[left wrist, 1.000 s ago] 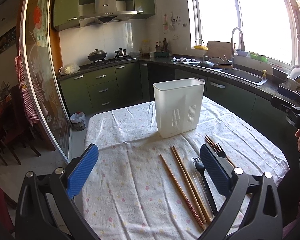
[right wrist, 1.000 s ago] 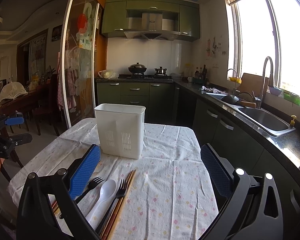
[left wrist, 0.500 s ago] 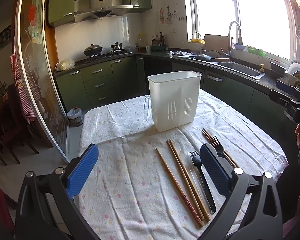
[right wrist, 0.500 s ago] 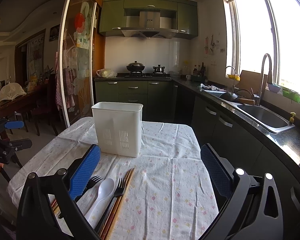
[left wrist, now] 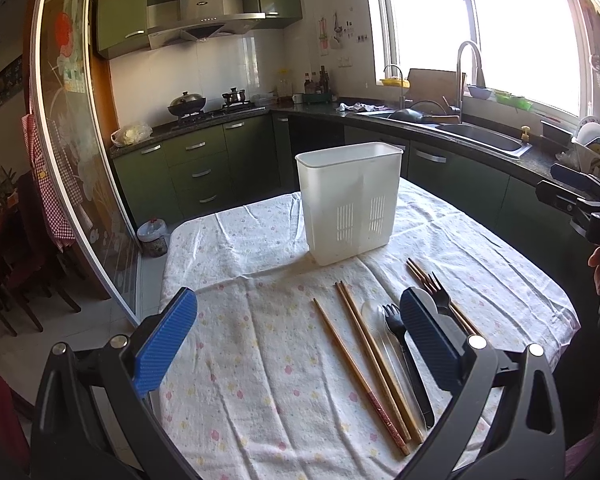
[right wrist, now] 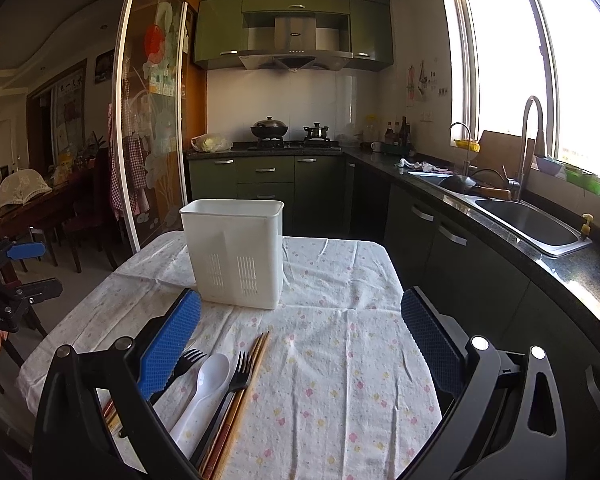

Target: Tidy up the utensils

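Both claws wide open, empty; white caddy (left wrist: 350, 200) upright behind chopsticks (left wrist: 374, 356), forks.

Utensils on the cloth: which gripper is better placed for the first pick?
Probably left. The left gripper is open, with the chopsticks lying between its fingers. The right gripper is open too, but the spoon and forks sit by its left finger, off-centre.
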A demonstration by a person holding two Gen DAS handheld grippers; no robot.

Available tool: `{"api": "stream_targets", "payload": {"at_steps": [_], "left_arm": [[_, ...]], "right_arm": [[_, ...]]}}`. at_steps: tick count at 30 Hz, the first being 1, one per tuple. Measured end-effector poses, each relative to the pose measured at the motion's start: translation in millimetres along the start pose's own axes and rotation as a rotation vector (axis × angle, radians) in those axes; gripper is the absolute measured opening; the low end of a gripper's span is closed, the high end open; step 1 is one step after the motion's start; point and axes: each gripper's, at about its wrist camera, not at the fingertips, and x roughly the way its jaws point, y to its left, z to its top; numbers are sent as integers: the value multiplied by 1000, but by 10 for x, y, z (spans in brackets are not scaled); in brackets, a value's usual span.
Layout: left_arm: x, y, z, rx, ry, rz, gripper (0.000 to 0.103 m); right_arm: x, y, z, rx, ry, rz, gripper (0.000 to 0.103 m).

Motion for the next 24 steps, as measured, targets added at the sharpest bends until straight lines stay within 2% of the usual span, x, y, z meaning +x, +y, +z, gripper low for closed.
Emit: {"api": "stream_targets", "payload": {"at_steps": [18, 24], "left_arm": [[50, -81, -1, 15, 20, -18, 97], [136, -181, 10, 15, 65, -57, 97]], "right_arm": [[80, 12, -17, -12, 21, -24, 99], [150, -6, -39, -1, 59, -41, 99]]}}
